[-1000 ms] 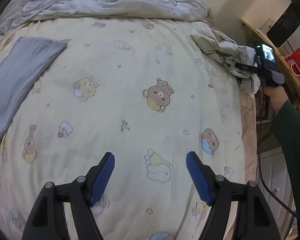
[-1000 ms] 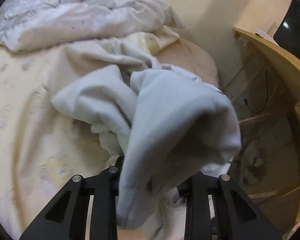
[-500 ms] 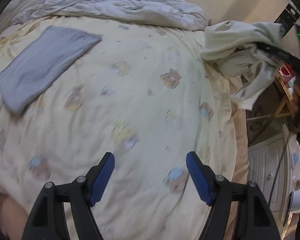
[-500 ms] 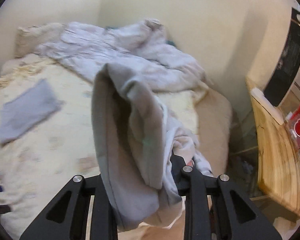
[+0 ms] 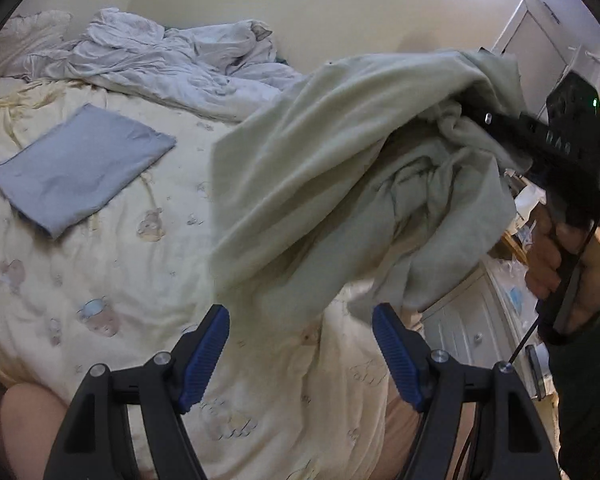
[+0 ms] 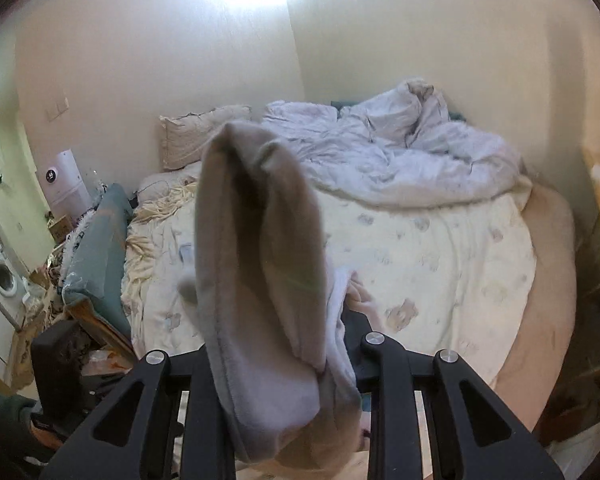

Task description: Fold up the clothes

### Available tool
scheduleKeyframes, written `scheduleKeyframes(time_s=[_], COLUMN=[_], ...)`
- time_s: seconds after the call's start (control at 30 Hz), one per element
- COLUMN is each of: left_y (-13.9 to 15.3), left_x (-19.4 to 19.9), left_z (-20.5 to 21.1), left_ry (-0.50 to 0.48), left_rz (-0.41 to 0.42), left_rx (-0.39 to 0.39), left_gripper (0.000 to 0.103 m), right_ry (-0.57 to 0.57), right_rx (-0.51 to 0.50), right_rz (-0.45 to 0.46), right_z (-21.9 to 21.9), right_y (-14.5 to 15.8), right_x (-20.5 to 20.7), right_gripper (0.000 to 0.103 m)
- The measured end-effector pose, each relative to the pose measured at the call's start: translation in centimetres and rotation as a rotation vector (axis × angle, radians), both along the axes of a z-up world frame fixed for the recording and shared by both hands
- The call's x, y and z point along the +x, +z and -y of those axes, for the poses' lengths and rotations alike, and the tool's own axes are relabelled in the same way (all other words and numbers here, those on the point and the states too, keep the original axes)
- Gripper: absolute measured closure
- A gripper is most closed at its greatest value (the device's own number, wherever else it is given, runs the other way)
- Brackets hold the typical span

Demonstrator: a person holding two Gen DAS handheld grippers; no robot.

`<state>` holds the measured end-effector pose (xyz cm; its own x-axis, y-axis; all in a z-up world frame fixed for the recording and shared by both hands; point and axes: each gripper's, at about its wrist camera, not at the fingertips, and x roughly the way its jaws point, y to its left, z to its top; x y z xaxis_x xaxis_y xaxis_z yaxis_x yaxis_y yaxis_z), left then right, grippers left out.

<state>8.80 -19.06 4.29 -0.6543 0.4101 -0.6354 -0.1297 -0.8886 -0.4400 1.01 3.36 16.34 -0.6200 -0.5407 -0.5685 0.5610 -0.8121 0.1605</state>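
At the left of the left wrist view, the folded blue cloth (image 5: 82, 168) lay flat on the yellow bedsheet (image 5: 148, 280), nearer the rumpled duvet (image 5: 172, 68) than a second earlier, when it sat at the picture's edge. The left gripper (image 5: 300, 344) hung above the sheet with its blue fingers (image 5: 204, 350) wide apart and nothing between them, as before. To the right, the pale garment (image 5: 340, 184), which a second ago lay bunched at the bed's far edge, had been lifted and now hung in the air over the sheet, filling the middle of the view. The right gripper (image 5: 476, 108), held by a hand (image 5: 560, 264), was clamped on it. From the right wrist, the garment (image 6: 260, 280) draped over the jaws, hiding them; the bed had dropped further below.
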Motion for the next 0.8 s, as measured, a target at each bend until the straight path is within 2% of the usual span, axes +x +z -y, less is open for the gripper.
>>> scheduleKeyframes(time_s=[0.07, 0.17, 0.2, 0.23, 0.27, 0.3, 0.33, 0.4, 0.43, 0.53, 0.57, 0.63, 0.67, 0.7, 0.8], left_y=[-0.8, -2.0, -2.4, -2.8, -3.2, -3.5, -3.8, -4.1, -4.1, -3.7, -3.7, -3.8, -3.9, -4.2, -4.3], left_x=[0.0, 0.1, 0.0, -0.1, -0.1, -0.2, -0.2, -0.1, -0.1, 0.0, 0.1, 0.3, 0.4, 0.5, 0.9], left_z=[0.3, 0.6, 0.5, 0.2, -0.1, -0.4, -0.5, -0.5, -0.7, -1.4, -1.8, -2.4, -2.6, -2.7, -3.4], left_ry=[0.019, 0.034, 0.028, 0.017, 0.006, -0.005, -0.020, -0.034, -0.036, -0.039, -0.040, -0.038, -0.031, -0.022, -0.009], left_rz=[0.044, 0.116, 0.131, 0.140, 0.149, 0.155, 0.155, 0.163, 0.166, 0.142, 0.139, 0.140, 0.144, 0.148, 0.158], left_rx=[-0.010, -0.012, -0.028, -0.048, -0.067, -0.079, -0.053, 0.023, 0.043, 0.015, 0.004, -0.007, -0.012, -0.019, -0.066], left_gripper=[0.028, 0.028, 0.028, 0.028, 0.028, 0.028, 0.028, 0.028, 0.028, 0.028, 0.028, 0.028, 0.028, 0.028, 0.028], right_ry=[-0.021, -0.072, -0.087, -0.091, -0.091, -0.075, -0.074, -0.091, -0.087, -0.078, -0.075, -0.069, -0.067, -0.074, -0.100], right_rx=[0.034, 0.134, 0.161, 0.152, 0.135, 0.065, -0.049, -0.166, -0.169, -0.093, -0.059, -0.019, -0.015, -0.039, -0.126], right_rz=[0.036, 0.133, 0.172, 0.249, 0.329, 0.443, 0.597, 0.667, 0.635, 0.560, 0.529, 0.403, 0.337, 0.275, 0.149], right_z=[0.2, -0.7, -1.0, -1.6, -2.2, -3.0, -4.3, -6.1, -6.7, -7.1, -7.0, -7.4, -7.9, -8.6, -10.0], right_y=[-2.9, -9.1, -11.3, -14.0, -16.6, -19.0, -22.0, -24.4, -24.4, -23.4, -22.8, -20.6, -19.4, -18.4, -17.2], right_x=[0.0, -1.2, -1.6, -2.1, -2.7, -3.7, -4.3, -4.3, -3.7, -3.5, -3.6, -1.4, -0.4, 0.6, 2.8], right_gripper=[0.075, 0.075, 0.075, 0.074, 0.070, 0.070, 0.070, 0.068, 0.068, 0.058, 0.052, 0.036, 0.021, 0.012, 0.010])
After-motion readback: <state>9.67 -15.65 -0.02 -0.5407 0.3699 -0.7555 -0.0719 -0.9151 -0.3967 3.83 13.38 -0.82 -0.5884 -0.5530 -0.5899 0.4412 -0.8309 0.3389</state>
